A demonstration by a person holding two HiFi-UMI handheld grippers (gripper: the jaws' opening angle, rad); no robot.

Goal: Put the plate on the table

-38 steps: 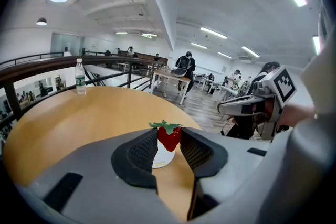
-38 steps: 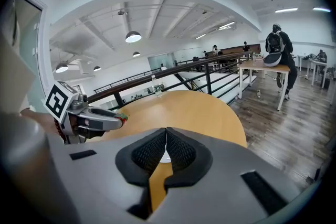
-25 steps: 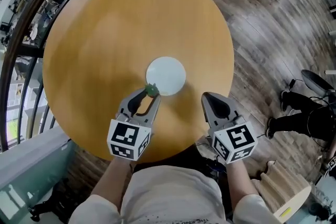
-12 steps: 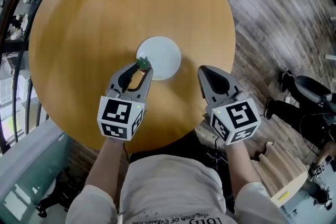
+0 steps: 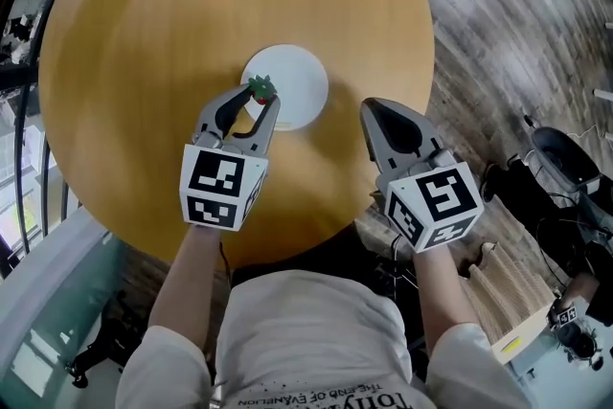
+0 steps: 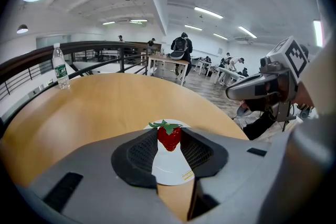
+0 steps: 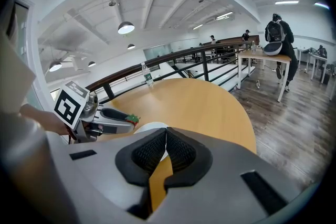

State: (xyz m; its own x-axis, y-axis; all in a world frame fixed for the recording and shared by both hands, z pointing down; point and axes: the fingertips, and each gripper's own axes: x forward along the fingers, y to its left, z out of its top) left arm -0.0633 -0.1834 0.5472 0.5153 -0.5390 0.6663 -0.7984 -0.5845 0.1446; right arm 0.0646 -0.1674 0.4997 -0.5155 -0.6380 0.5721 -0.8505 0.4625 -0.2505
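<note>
On the round table point(image 5: 144, 43) the plate point(image 5: 299, 83) lies flat. Your left tool point(image 5: 259, 95) pinches a strawberry point(image 6: 169, 138), leaves up. Your right tool point(image 5: 374, 109) is closed, empty.

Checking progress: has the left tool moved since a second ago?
Yes. The left tool, shut on a strawberry, moved from the near rim of the white plate to further over it.

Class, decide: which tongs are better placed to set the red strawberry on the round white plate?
Left. The left tongs grip the red strawberry over the round white plate; the right tongs are shut, empty.
</note>
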